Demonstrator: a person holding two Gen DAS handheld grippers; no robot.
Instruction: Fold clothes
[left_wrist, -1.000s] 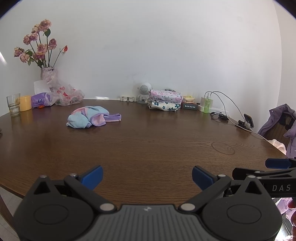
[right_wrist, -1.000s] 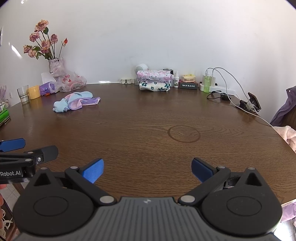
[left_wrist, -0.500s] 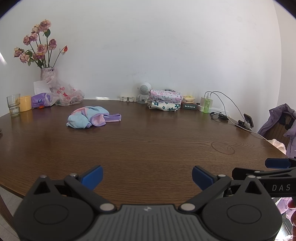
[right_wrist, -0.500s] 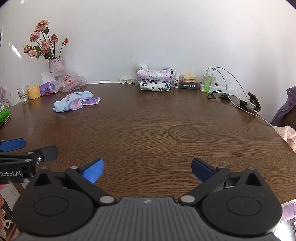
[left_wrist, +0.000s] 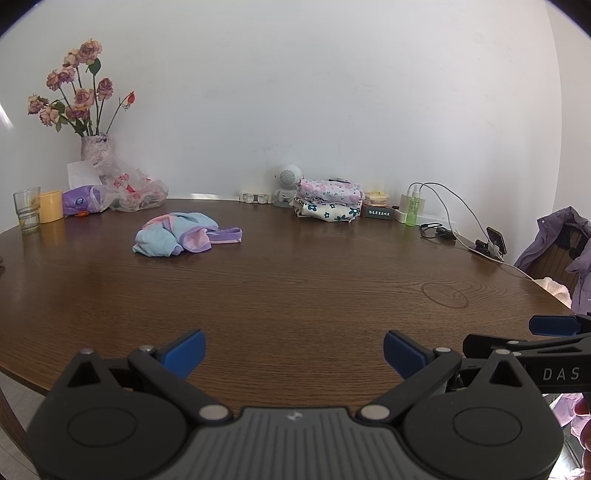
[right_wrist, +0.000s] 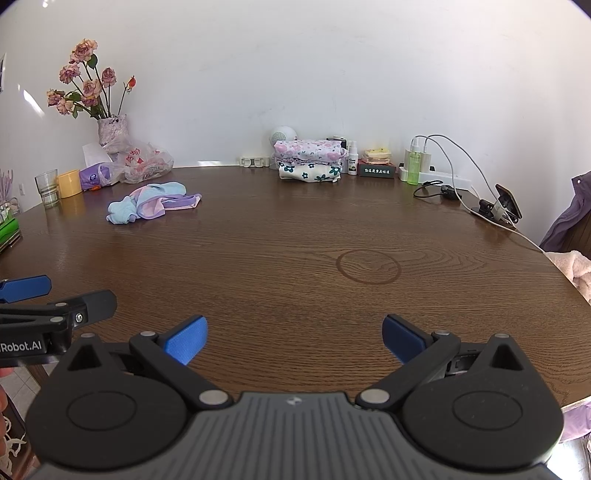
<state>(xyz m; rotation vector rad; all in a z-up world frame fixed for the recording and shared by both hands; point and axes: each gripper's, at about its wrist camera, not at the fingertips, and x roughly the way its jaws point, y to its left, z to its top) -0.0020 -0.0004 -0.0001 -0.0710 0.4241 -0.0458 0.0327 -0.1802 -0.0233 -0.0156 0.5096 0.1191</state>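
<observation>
Crumpled garment lies far-left on the table, well apart from my left tongs and right tongs, both spread wide, empty, ready to reach

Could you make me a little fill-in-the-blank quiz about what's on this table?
1. The crumpled garment lies on the ____ table.
2. The vase holds ____.
3. Both the left gripper and the right gripper are ____.
4. The folded clothes sit near the ____.

Answers: wooden; flowers; open; wall
</observation>
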